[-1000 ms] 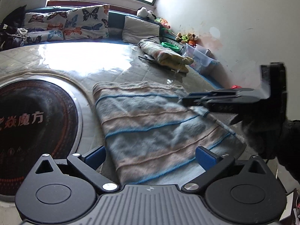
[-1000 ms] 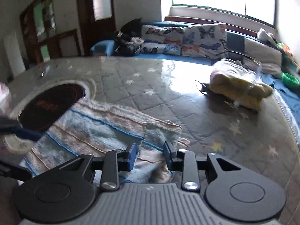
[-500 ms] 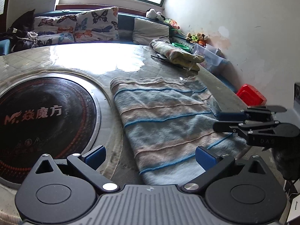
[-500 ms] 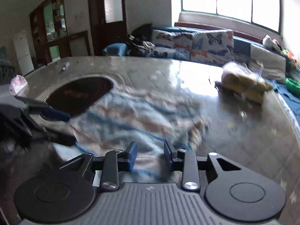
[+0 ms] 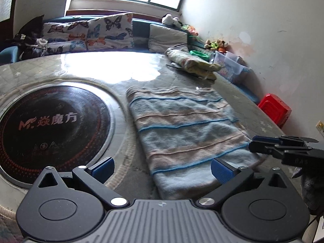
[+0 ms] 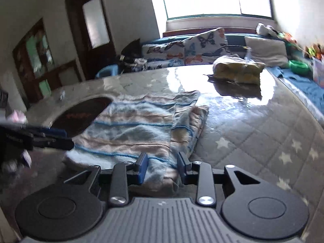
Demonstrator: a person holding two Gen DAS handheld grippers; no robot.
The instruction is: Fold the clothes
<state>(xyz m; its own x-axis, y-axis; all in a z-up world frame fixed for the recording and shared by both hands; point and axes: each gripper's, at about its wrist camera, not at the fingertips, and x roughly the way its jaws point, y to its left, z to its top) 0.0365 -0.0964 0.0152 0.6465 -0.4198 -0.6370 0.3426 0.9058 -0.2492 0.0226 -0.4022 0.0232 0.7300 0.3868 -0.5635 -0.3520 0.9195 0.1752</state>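
Observation:
A light blue and beige striped garment (image 5: 182, 129) lies folded flat on the grey quilted table (image 5: 113, 73); it also shows in the right wrist view (image 6: 137, 129). My left gripper (image 5: 162, 167) is open, its blue pads wide apart above the garment's near edge. My right gripper (image 6: 162, 165) is partly open over the garment's near right corner, with cloth showing between the pads. The right gripper shows in the left wrist view (image 5: 261, 143) at the garment's right corner, and the left gripper shows in the right wrist view (image 6: 56, 137).
A round black cooktop (image 5: 46, 125) is set in the table left of the garment. A folded yellowish bundle (image 5: 194, 64) lies at the far right (image 6: 237, 70). Butterfly cushions (image 5: 89, 34) line the bench behind. A red stool (image 5: 275, 109) stands by the wall.
The right gripper has drawn back from over the garment to its near right corner and its pads have spread a little. The left gripper has pulled back slightly; the garment lies flat.

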